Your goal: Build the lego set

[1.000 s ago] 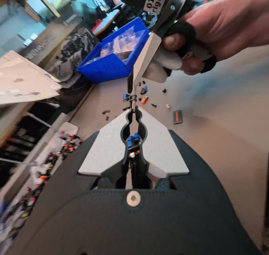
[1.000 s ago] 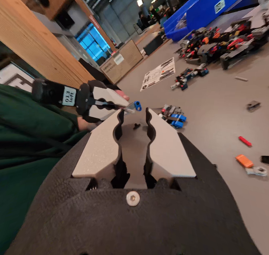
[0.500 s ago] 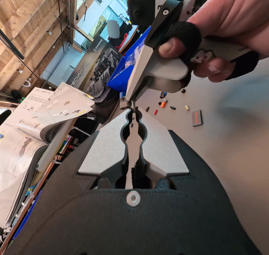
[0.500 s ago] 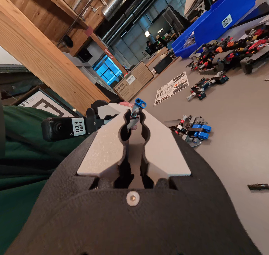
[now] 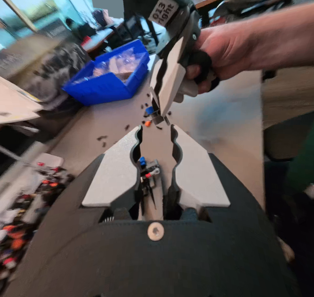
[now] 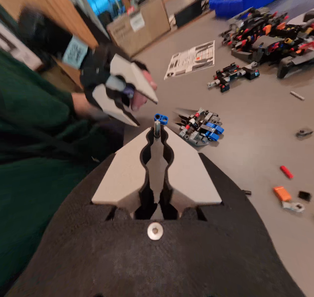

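My right gripper (image 6: 157,130) is shut on a small grey pin piece with a blue two-hole connector (image 6: 160,118) on its end, held above the grey table (image 6: 237,153). My left gripper (image 5: 156,128) is open and empty, its jaws well apart. It also shows in the right wrist view (image 6: 147,114), just left of the held piece and not touching it. In the left wrist view the right gripper (image 5: 161,117) holds the piece (image 5: 156,118) just beyond my left fingertips. A small grey, black and blue sub-assembly (image 6: 202,129) lies on the table; it also shows between the left fingers (image 5: 150,168).
A large black, red and orange build (image 6: 275,34) sits at the far right, with a smaller black sub-assembly (image 6: 232,74) and an instruction sheet (image 6: 192,59) beside it. Loose red (image 6: 286,171), orange (image 6: 282,193) and grey (image 6: 292,207) parts lie at the right. A blue bin (image 5: 108,83) stands behind. Both grippers' tips are close together, under 4 cm apart. The smaller black sub-assembly (image 6: 232,74) sits 20 cm or so from the ends of my left fingers.
The left gripper, which was shut on the pin piece, has opened and let go. The right gripper, open a second ago, has shut on the piece and now holds it alone.
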Action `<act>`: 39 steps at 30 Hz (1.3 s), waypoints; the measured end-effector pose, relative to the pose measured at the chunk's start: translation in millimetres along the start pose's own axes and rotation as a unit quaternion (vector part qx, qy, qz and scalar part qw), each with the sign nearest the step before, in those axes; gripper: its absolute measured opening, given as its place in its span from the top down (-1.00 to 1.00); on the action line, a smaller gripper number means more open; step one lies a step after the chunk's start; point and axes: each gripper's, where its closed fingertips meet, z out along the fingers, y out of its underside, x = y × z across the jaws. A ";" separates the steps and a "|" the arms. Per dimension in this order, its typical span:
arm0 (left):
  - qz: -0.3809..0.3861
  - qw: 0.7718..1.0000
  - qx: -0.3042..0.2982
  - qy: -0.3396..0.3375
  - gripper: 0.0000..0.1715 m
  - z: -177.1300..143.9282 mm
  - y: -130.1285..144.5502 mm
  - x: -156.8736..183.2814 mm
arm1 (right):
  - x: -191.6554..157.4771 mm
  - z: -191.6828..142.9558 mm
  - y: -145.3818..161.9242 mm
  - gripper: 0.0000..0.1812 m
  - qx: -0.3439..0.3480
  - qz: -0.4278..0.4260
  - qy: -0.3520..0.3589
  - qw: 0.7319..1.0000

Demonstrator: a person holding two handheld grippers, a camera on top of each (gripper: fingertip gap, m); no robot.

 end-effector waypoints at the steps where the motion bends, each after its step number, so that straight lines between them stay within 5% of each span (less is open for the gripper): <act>1: -0.035 0.999 0.012 0.026 0.62 -1.1 -2.0 -0.4 | -5.0 1.9 2.9 0.94 -0.026 -0.032 -0.003 0.999; 4: -0.123 0.987 0.041 0.098 0.65 -0.9 -8.9 1.0 | -16.4 7.3 4.4 0.94 -0.070 -0.108 -0.007 0.992; 9: -0.161 0.965 0.067 0.193 0.74 1.3 -16.4 21.1 | -29.0 13.0 7.4 0.94 -0.095 -0.151 -0.036 0.983; 14: -0.197 0.951 0.093 0.219 0.84 -1.3 -21.1 21.8 | -35.5 13.4 8.4 0.94 -0.100 -0.172 -0.059 0.978; 24: -0.209 0.971 0.081 0.085 0.85 5.3 -12.3 0.9 | -17.6 15.7 -0.1 0.95 -0.045 -0.132 0.029 0.990; 37: -0.258 0.954 0.122 0.091 0.85 3.1 -15.6 -4.2 | -17.5 18.5 -4.7 0.94 -0.010 -0.089 0.030 0.996; 39: -0.246 0.960 0.098 0.089 0.71 1.8 -8.2 -6.2 | -10.4 17.2 -0.7 0.94 -0.029 -0.075 0.041 0.996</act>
